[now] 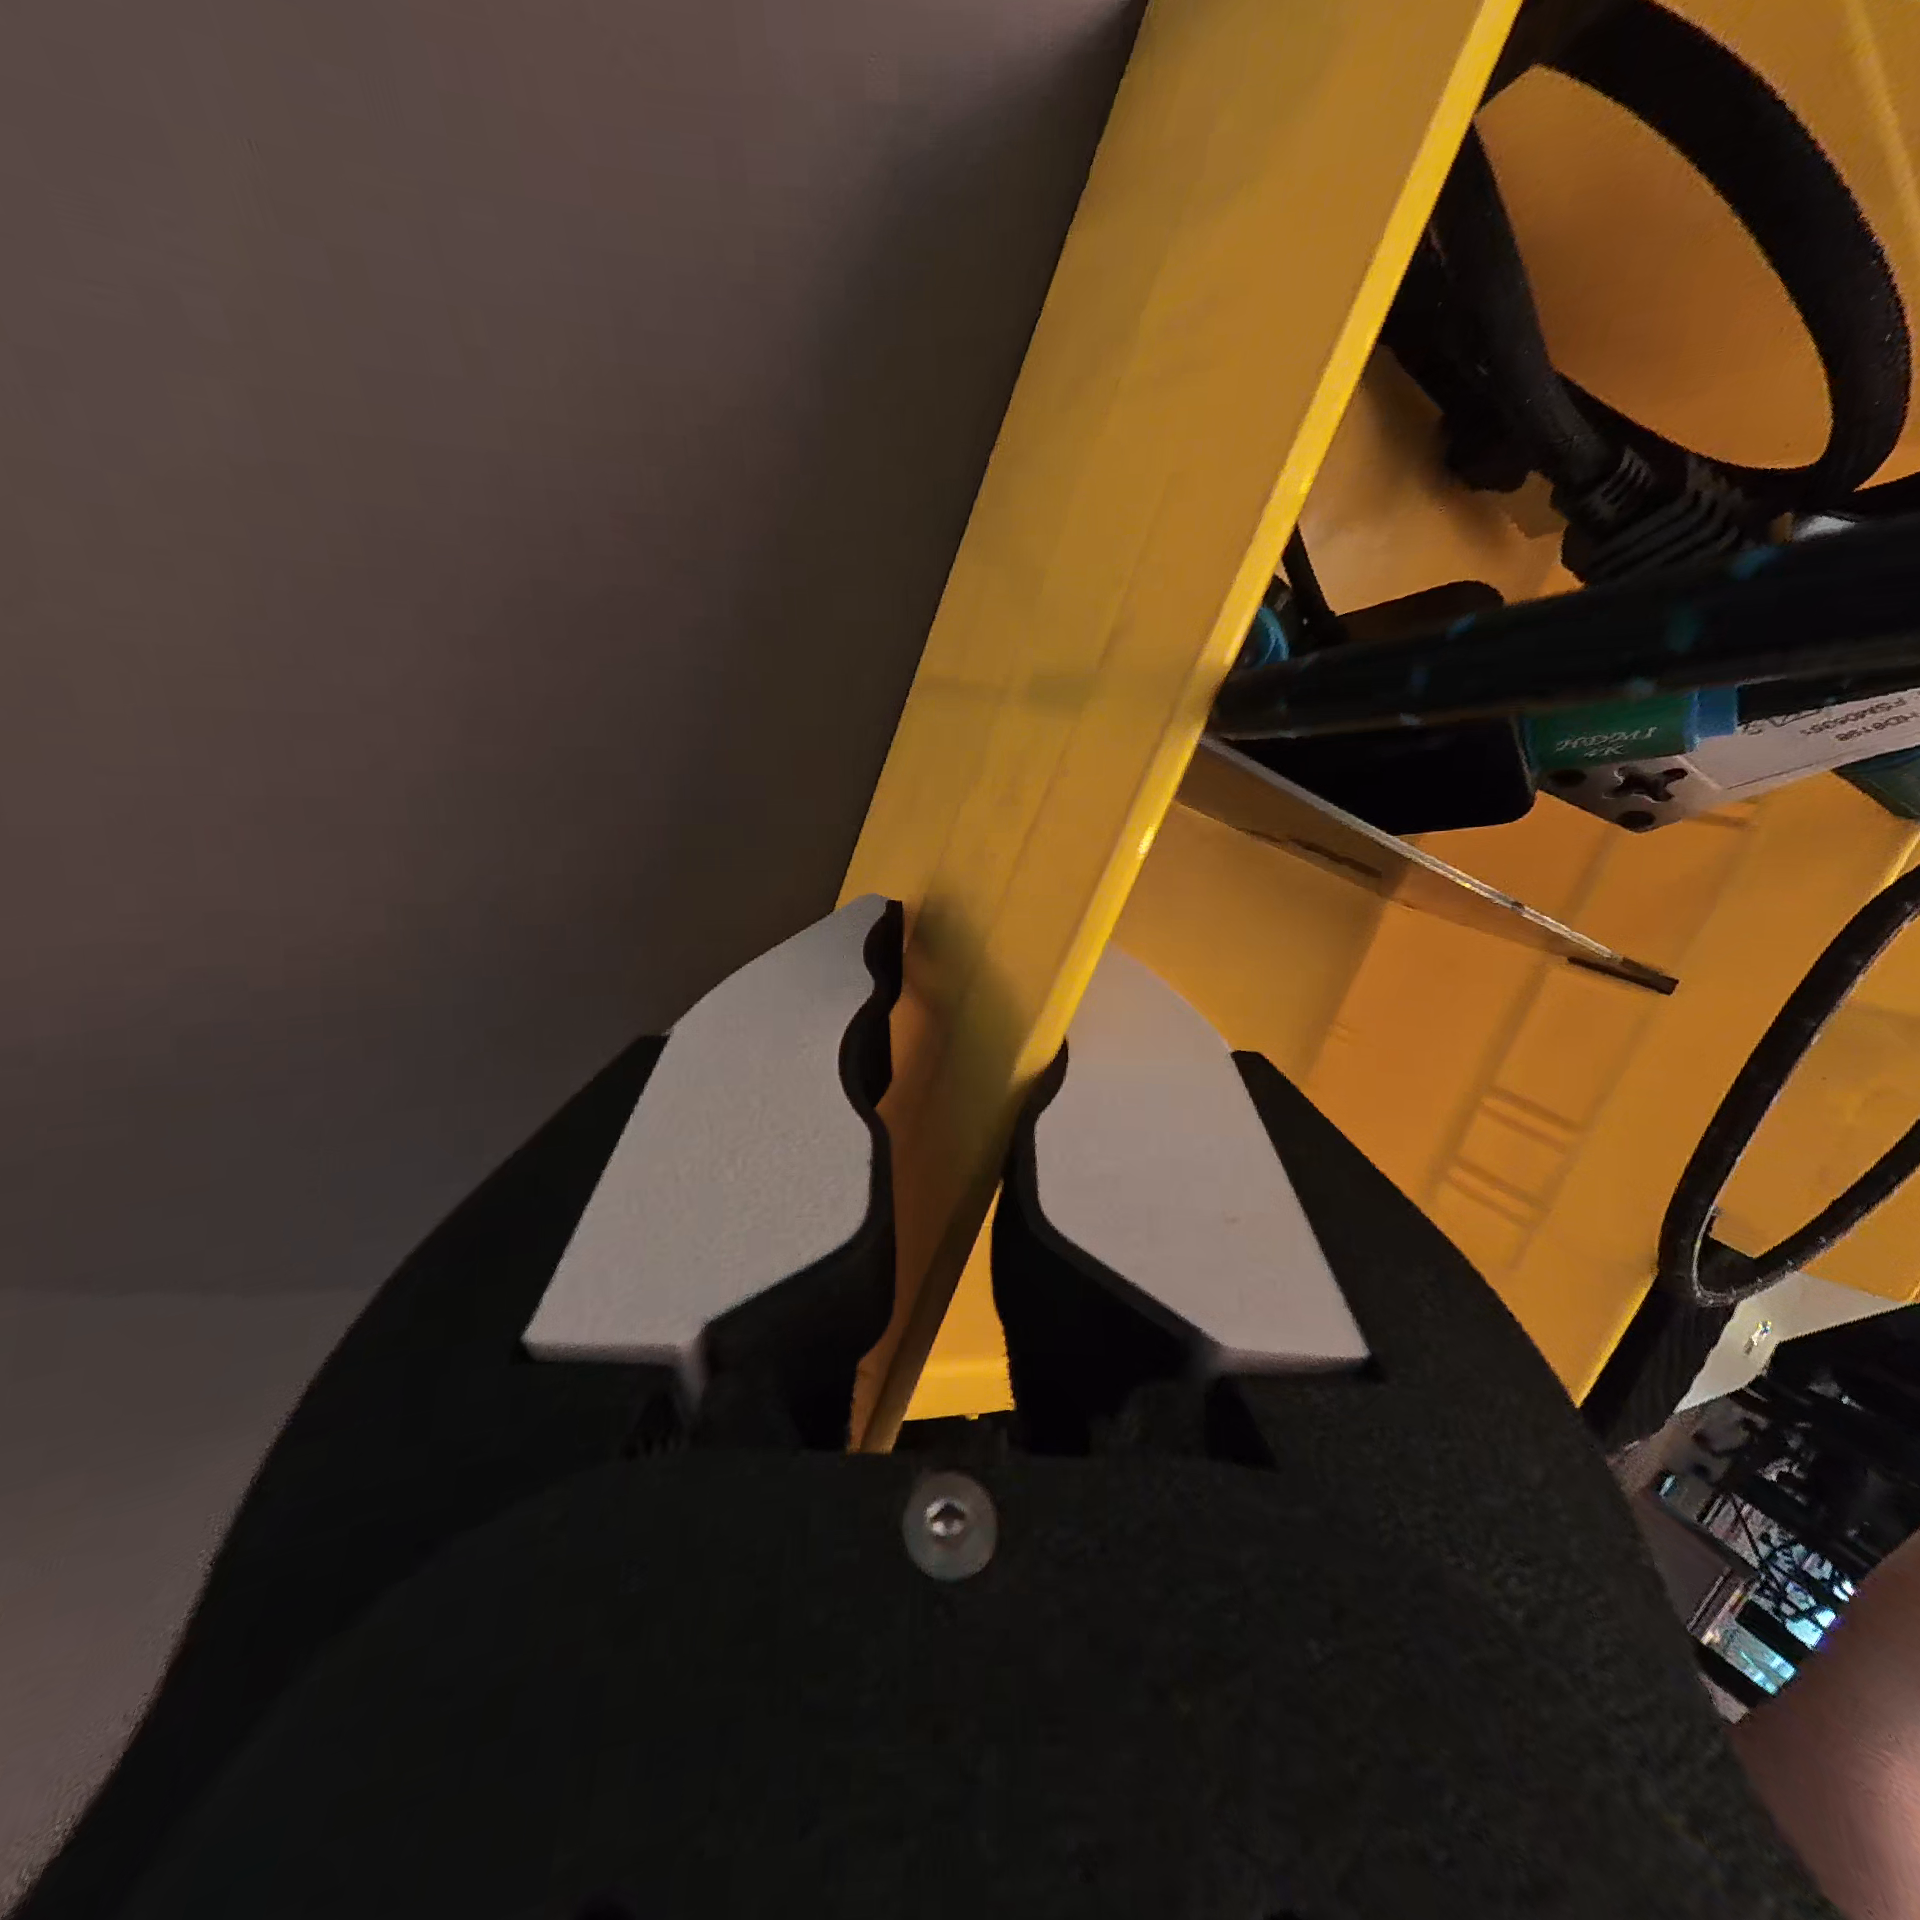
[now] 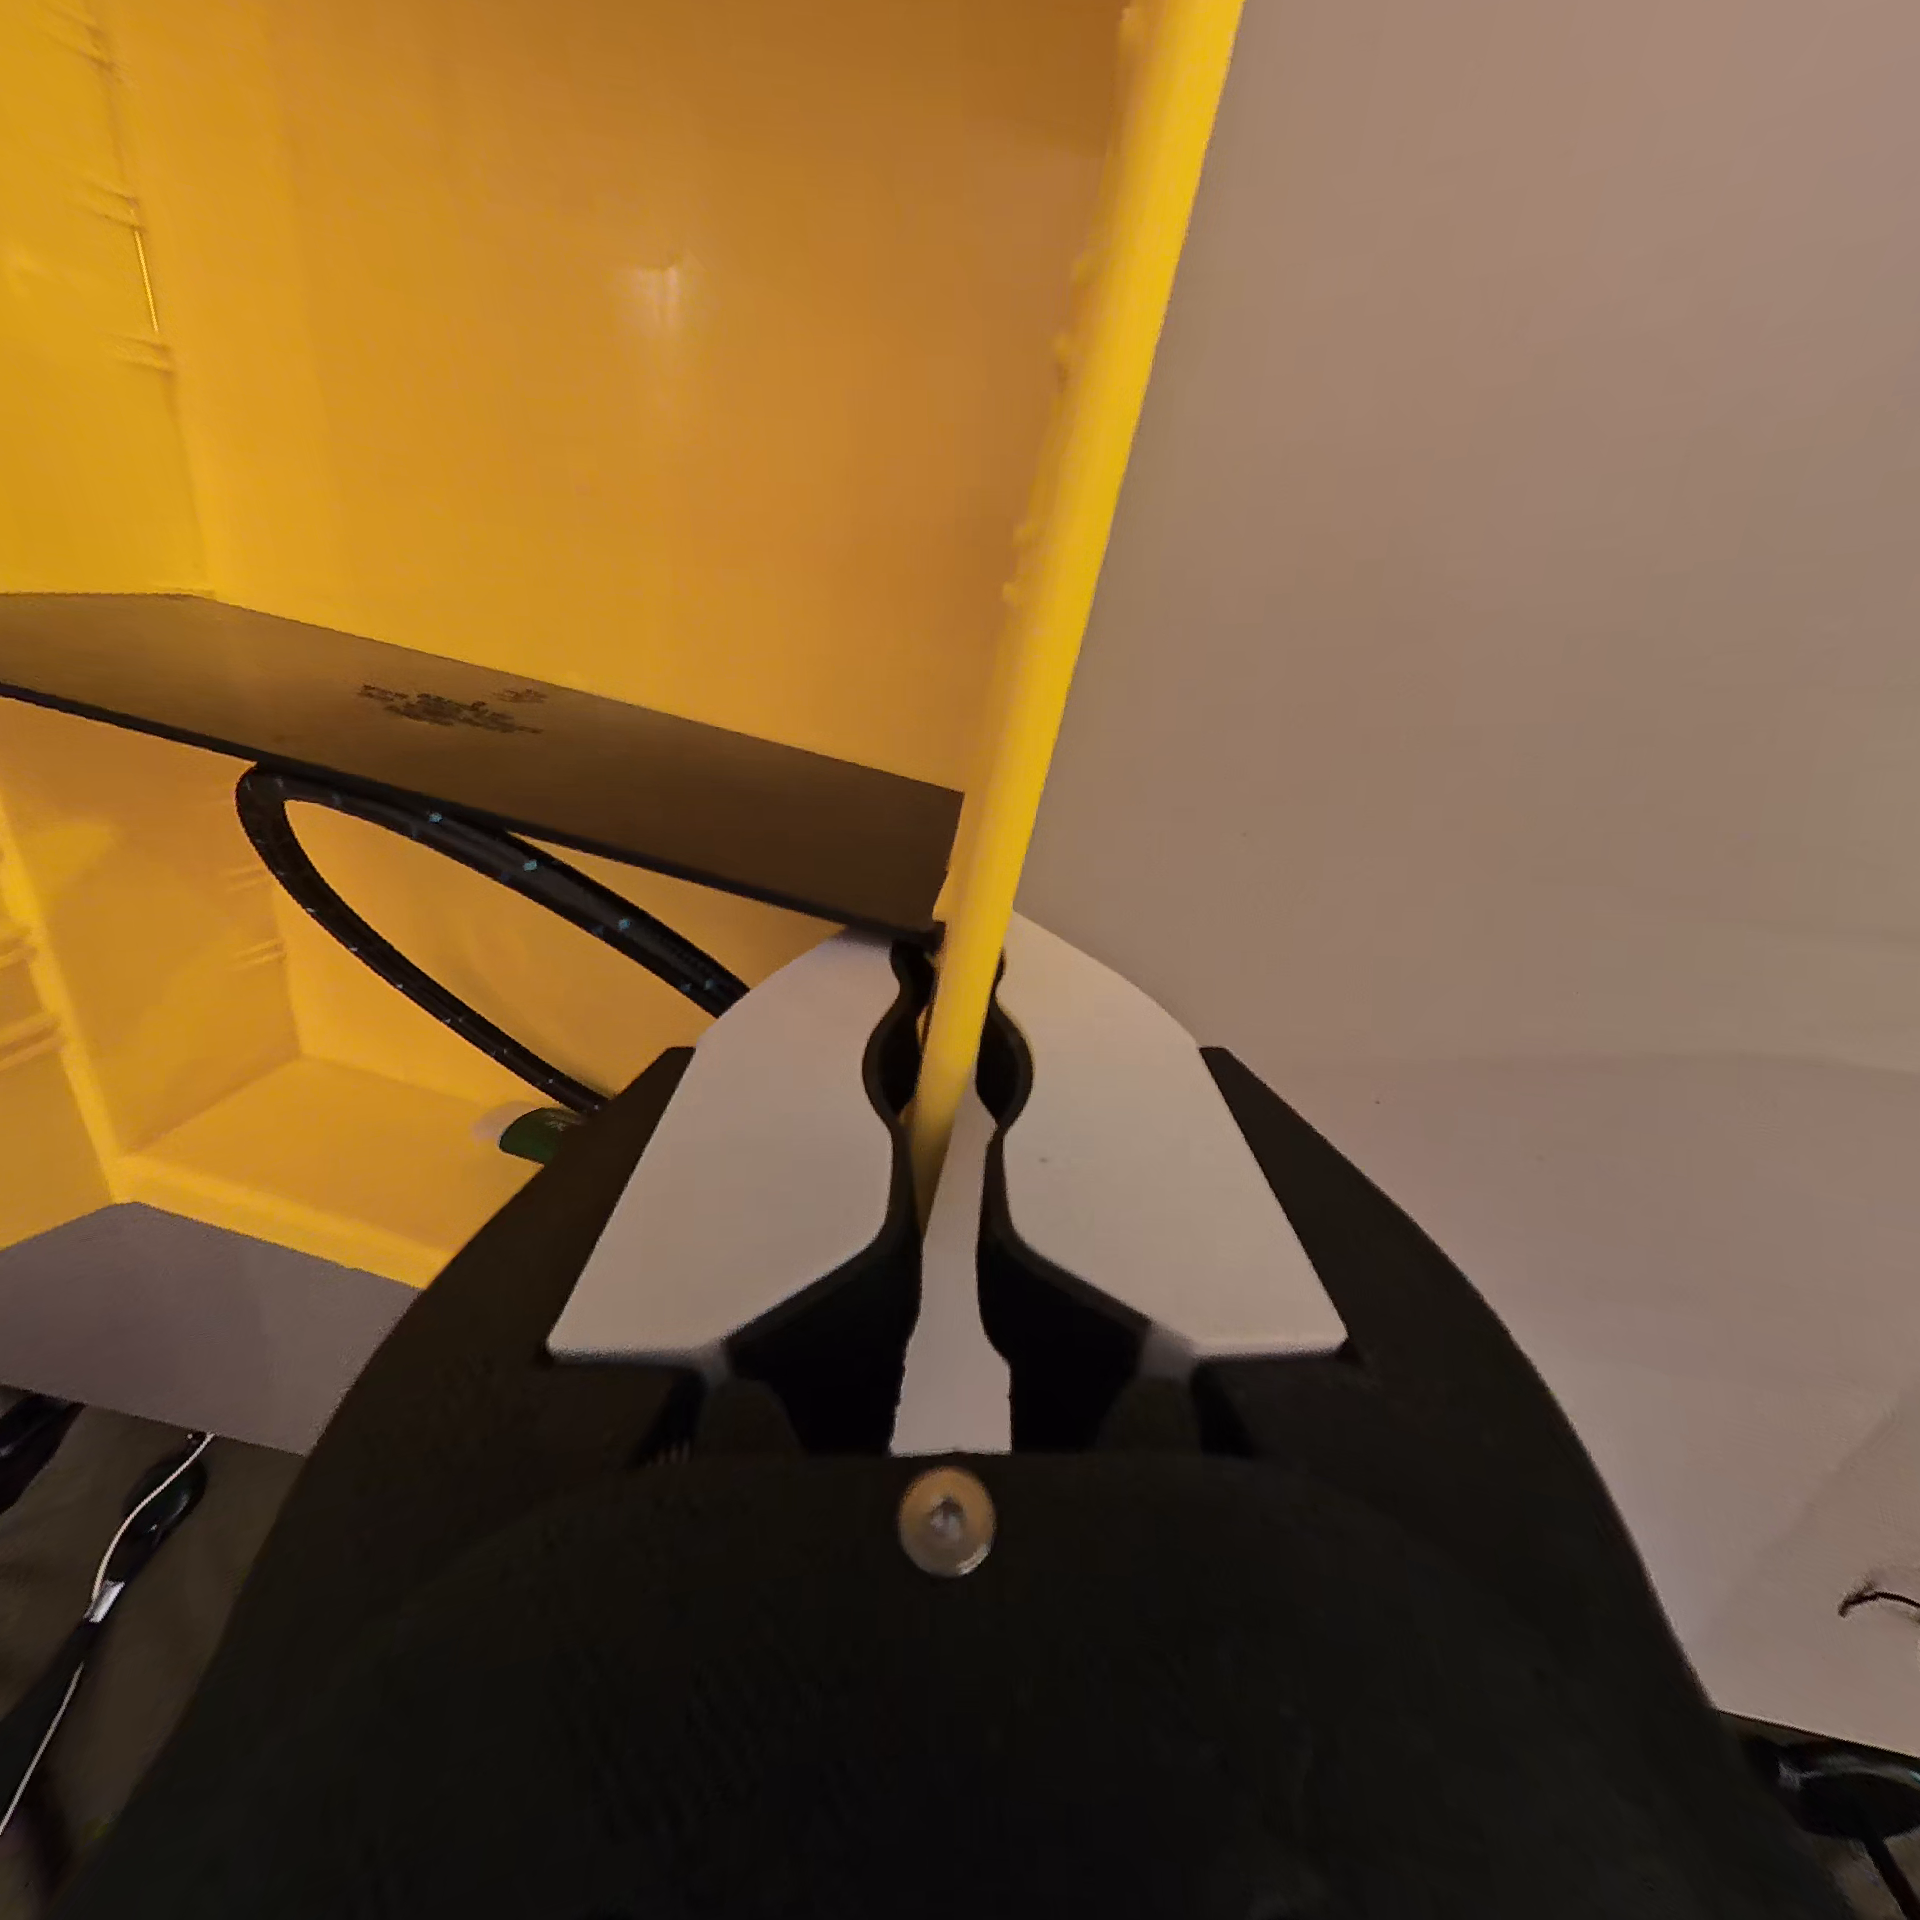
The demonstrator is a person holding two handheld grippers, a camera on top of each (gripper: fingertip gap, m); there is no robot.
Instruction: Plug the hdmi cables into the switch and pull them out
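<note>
A yellow plastic bin holds the task's parts. My left gripper [image 1: 982, 966] is shut on the bin's left wall [image 1: 1132, 582], one finger outside and one inside. My right gripper [image 2: 945, 961] is shut on the bin's right wall [image 2: 1101, 468] in the same way. Inside, black braided HDMI cables [image 1: 1621, 623] lie coiled, one with a green connector [image 1: 1605, 743]. A flat black switch [image 2: 582, 748] lies slanted in the bin, with a black cable [image 2: 436, 935] looping under it.
A white table surface [image 2: 1507, 727] lies outside the bin on the right and grey surface [image 1: 416, 520] on the left. The table's front edge [image 2: 156, 1351] shows, with dark floor and loose cables [image 2: 114, 1558] below it. The tips of one gripper are about 75 cm away from the tips of the other.
</note>
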